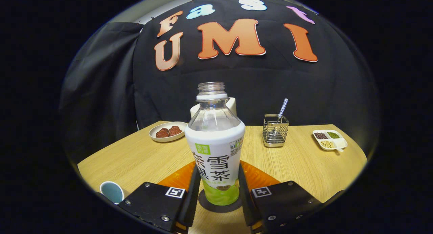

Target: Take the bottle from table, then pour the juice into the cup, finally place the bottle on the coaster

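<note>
Light: even, fairly bright on the desk (142, 159); backdrop dark.
Focus: sharp centre.
Distortion: strong fisheye bending at the rim.

— Any writing anywhere?
— The bottle (215, 125) wears a white label (213, 166) with big dark characters, a small green patch of print and a tiny printed panel, too small to make out.
— Other signs?
— A square black-and-white marker (175, 192) on each side of the gripper (219, 174), whose fingers press the bottle's sides.
</note>
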### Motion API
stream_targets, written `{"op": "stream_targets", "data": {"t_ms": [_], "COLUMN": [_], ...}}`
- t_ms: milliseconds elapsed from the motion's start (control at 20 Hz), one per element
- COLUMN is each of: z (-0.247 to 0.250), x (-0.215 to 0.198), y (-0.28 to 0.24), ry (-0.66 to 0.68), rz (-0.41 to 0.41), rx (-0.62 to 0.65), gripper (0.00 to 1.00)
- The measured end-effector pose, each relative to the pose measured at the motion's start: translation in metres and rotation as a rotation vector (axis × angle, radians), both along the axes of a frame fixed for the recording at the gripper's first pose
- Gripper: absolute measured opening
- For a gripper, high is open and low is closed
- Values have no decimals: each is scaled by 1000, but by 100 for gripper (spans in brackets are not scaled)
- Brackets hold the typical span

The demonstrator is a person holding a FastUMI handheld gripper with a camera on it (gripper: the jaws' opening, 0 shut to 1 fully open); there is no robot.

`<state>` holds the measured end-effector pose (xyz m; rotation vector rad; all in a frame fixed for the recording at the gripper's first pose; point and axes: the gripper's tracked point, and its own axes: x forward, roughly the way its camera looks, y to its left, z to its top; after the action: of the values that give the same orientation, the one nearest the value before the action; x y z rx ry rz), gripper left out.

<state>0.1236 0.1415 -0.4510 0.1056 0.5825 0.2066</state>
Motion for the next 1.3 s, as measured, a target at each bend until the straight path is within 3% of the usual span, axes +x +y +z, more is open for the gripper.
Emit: {"op": "stream_targets", "data": {"t_ms": [350,450,600,750,1300], "z": [-6,0,19,42,212], "x": [-12,-14,-17,-23,-79], "y": [7,2,-6,-11,-42], "ry": [3,-5,-23,-41,-186], "rz": [38,24,2,-1,3], "rx": [-12,-16,12,36,-6], "gripper": [61,67,85,94,97]}}
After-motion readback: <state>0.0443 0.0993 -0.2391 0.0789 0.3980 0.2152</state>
